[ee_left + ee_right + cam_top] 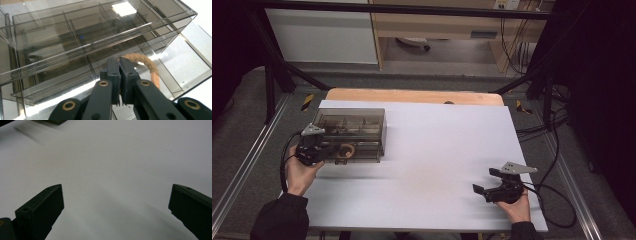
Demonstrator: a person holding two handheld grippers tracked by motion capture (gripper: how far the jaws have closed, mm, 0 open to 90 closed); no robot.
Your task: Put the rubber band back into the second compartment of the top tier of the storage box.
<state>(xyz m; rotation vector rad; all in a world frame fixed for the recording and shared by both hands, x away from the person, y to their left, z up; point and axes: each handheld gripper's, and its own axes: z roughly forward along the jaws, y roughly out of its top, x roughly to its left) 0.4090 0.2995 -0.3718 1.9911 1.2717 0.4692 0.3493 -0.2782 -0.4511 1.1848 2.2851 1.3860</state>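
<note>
We cannot make out the whole of the cork ring (147, 65): in the left gripper view the black jaws cover its near side, and only a tan arc curves out at about two o'clock from the jaw tips. In the high view it shows as a small pale loop (346, 150) behind the smoky wall of the organizer box (357, 131), too small for any detail. The compartments at the far end of the box are blurred by reflections, and we cannot tell what, if anything, lies in them.

The left gripper (119, 62) has its jaws drawn together on the cork ring, the pads pinching its band, at the front edge of the box. In the high view this gripper (333, 150) sits at nine o'clock on the desk (437, 150), against the box's near left corner. The right gripper (116, 202) stands with its jaws wide apart over bare desk, holding nothing; in the high view it (484, 182) rests at about four o'clock.

The box is tinted clear plastic, rectangular, split by thin upright dividers. The ring looks rough and grainy, rounded like a rope. The desk top is a smooth matte white sheet, with a wooden edge at twelve o'clock.
</note>
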